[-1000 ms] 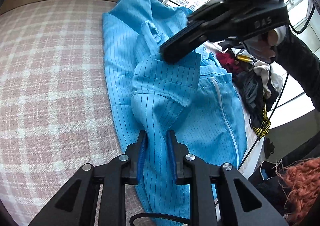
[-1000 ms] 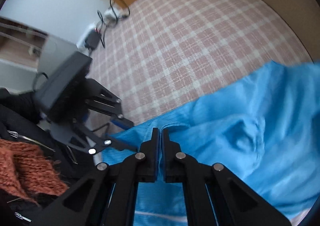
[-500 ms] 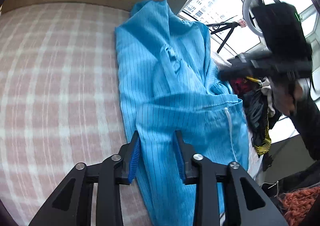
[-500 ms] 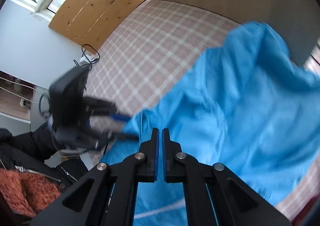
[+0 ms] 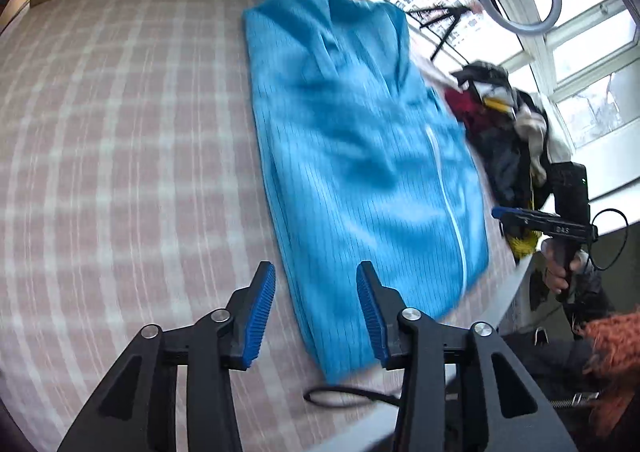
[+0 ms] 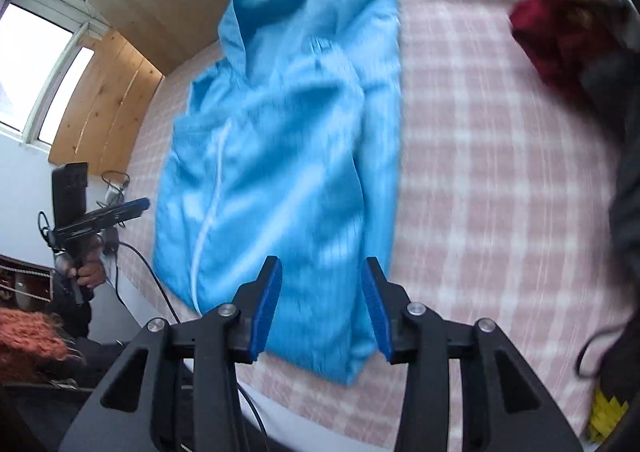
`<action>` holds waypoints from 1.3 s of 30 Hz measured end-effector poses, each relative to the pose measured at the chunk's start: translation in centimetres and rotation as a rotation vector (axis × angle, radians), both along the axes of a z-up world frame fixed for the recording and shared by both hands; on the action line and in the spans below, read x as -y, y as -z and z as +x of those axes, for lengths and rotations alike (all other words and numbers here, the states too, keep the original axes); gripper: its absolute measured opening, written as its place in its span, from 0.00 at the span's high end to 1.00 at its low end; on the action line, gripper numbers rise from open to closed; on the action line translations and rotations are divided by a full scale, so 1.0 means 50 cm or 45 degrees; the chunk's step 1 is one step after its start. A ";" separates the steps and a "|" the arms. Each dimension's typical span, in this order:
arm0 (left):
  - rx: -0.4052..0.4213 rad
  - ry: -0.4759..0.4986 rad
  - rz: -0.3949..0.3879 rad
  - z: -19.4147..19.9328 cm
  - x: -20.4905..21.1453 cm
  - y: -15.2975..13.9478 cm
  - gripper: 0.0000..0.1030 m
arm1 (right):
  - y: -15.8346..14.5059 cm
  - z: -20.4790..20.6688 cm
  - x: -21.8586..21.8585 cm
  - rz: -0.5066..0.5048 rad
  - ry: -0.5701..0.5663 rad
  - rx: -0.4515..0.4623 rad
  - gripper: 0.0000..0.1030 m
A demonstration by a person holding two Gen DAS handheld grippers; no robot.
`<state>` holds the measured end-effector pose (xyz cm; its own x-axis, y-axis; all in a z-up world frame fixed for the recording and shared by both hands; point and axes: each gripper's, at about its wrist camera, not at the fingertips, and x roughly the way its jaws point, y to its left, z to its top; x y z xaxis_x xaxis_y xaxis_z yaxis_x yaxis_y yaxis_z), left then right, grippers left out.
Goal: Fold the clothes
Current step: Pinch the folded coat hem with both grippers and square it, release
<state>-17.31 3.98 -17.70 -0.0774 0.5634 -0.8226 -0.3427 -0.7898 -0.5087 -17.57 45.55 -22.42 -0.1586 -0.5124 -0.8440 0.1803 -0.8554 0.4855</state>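
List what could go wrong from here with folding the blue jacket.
The blue pinstriped zip jacket has its near hem at the edge of the pink checked bed, so it may slide off. A black cable lies by that hem and could snag. The pile of dark clothes crowds one side.

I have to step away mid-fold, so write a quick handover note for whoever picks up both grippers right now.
Left gripper: open, holding nothing, above the near hem.
Right gripper: open, holding nothing.
The blue pinstriped zip-front jacket lies lengthwise on the pink plaid bedsheet, folded into a long strip, white zipper up.
Left: fold it crosswise, then start on the dark pile of unfolded clothes beside it.
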 end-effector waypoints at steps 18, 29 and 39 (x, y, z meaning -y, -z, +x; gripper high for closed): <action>-0.001 0.059 -0.075 0.056 -0.078 0.042 0.65 | 0.055 0.047 0.056 0.058 -0.140 -0.095 0.59; -0.007 0.095 -0.066 0.057 -0.083 0.026 0.87 | 0.038 0.079 0.047 -0.095 -0.158 -0.141 0.94; 0.044 0.117 -0.095 0.084 -0.074 0.039 0.80 | 0.046 0.093 0.044 0.004 -0.165 -0.078 0.94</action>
